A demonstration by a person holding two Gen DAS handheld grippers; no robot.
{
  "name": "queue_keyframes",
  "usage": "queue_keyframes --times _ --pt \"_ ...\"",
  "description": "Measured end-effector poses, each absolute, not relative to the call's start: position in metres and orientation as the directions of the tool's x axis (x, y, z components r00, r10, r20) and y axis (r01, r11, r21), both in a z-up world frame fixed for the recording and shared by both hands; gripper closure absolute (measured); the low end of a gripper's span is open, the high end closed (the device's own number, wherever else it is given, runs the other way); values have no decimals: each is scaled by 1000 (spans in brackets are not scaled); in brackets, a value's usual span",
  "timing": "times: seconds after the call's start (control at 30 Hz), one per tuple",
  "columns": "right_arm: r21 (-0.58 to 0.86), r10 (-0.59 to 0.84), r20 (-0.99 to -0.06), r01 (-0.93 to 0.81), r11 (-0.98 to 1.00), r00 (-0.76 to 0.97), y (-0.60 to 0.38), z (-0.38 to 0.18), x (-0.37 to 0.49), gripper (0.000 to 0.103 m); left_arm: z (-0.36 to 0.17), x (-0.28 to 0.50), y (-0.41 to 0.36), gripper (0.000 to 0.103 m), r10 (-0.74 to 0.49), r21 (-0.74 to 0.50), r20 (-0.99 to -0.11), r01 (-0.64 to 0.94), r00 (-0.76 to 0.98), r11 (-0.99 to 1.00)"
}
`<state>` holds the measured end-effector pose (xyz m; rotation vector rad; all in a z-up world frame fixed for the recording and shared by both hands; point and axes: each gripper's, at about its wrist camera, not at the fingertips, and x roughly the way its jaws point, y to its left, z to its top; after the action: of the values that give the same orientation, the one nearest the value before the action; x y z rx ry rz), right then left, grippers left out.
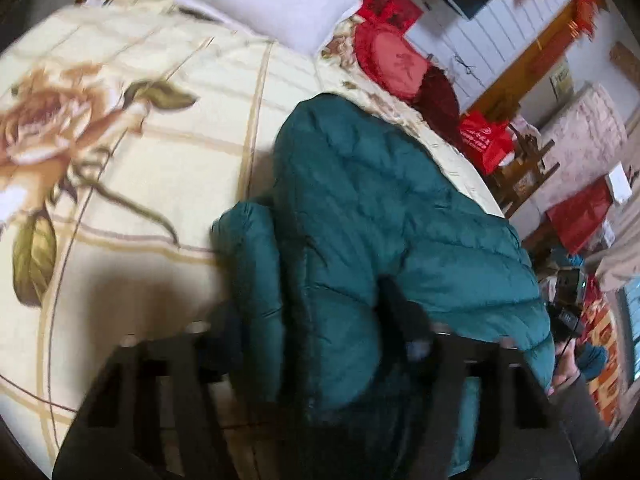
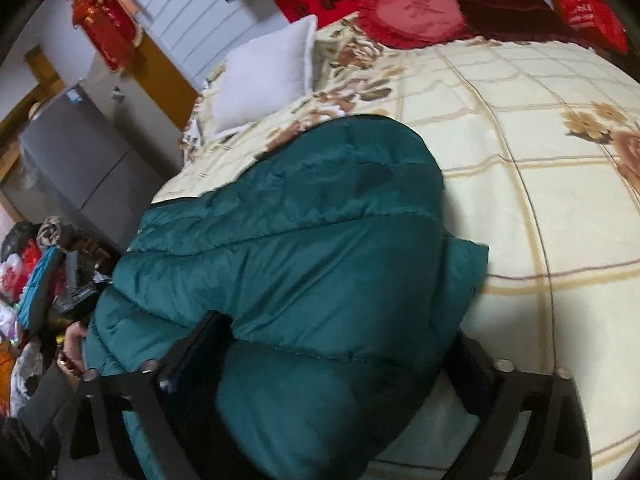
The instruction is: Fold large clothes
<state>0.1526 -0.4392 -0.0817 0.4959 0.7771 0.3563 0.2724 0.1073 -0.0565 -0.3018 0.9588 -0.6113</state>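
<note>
Here, in the left wrist view, the left tool [image 1: 316,320] pinches a puffy fold of the green jacket [image 1: 384,208] lying at the bed's [image 1: 160,152] near edge. In the right wrist view, the right tool [image 2: 340,344] straddles the jacket [image 2: 304,216], jaws spread wide; whether they press on it I cannot tell.

We see a bed [image 2: 520,184] under a cream blanket [image 1: 168,152] checked with tan lines and printed with large brown roses; on it lies a teal quilted jacket [image 2: 312,240], spread puffy near the closer edge, one fold of it lying just beside the main bulk; toward the far end a white pillow [image 2: 264,76] rests on the blanket; near the far edge lie a red round cushion [image 2: 404,16] and, touching it, a dark maroon cloth [image 2: 508,8].
</note>
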Motion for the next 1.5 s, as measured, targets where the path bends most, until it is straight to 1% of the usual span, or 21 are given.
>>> queue_keyframes --times 0.03,0.07,0.1,0.17,0.27,0.37,0.5,0.63,0.73,0.87,0.93,1.0,1.03,1.07,1.13,1.17,1.23,1.3,1.4,1.43,1.5 --pt "542 479 -571 -132 830 667 -438 -80 152 22 -52 269 105 65 -601 -478 -668 366 439 799" --pt "529 474 -568 -143 836 672 -436 -77 151 29 -47 265 103 68 -592 -461 -666 375 454 805" --pt "511 464 -563 -154 846 684 -434 -72 150 34 -44 263 103 71 -587 -452 -664 376 464 809" --pt "476 445 -548 -173 862 708 -430 -61 146 52 -37 257 103 75 -568 -432 -658 369 495 823" --pt "401 399 -529 -194 895 749 -419 -38 136 64 -17 242 105 79 -549 -417 -631 358 547 836" --pt "348 370 -482 -214 913 795 -408 -11 125 68 10 215 109 80 -557 -416 -583 372 592 830" --pt "321 390 -409 -270 908 825 -394 20 105 69 35 170 121 80 -522 -372 -557 368 646 852" --pt "325 436 -381 -324 889 815 -382 31 90 69 32 133 145 80 -516 -414 -550 322 657 851" --pt "330 460 -411 -342 880 787 -373 25 87 69 26 128 153 80 -504 -420 -570 298 649 858" --pt "340 435 -494 -294 893 753 -371 3 88 69 10 150 146 77 -462 -392 -624 259 630 883" --pt "404 440 -507 -247 881 741 -381 -9 96 67 0 160 145 69 -457 -405 -646 232 611 884" --pt "486 443 -534 -167 858 720 -392 -20 104 58 -6 165 145 62 -423 -396 -679 186 600 899" --pt "513 441 -544 -133 848 714 -395 -23 106 50 -8 165 146 60 -415 -397 -687 170 596 902" --pt "551 442 -547 -92 829 711 -402 -27 106 50 -8 162 147 58 -406 -394 -694 158 595 905" --pt "612 453 -518 -55 789 726 -414 -27 100 50 -7 158 153 46 -385 -388 -694 135 609 912" --pt "622 440 -512 -34 782 738 -418 -26 96 50 -5 154 157 46 -378 -388 -687 127 621 913" --pt "584 377 -511 -10 811 773 -417 -13 84 50 2 146 165 46 -357 -384 -671 107 651 917" --pt "497 302 -499 -17 868 812 -404 9 66 50 13 130 172 46 -341 -381 -645 99 684 919" --pt "400 217 -441 -26 916 871 -382 34 26 50 33 90 164 46 -341 -356 -601 140 723 924" --pt "380 204 -420 -33 925 884 -372 41 11 48 36 81 160 46 -343 -346 -599 153 724 926" --pt "337 183 -409 -38 941 894 -349 52 -20 40 45 49 139 46 -322 -284 -601 181 732 942"
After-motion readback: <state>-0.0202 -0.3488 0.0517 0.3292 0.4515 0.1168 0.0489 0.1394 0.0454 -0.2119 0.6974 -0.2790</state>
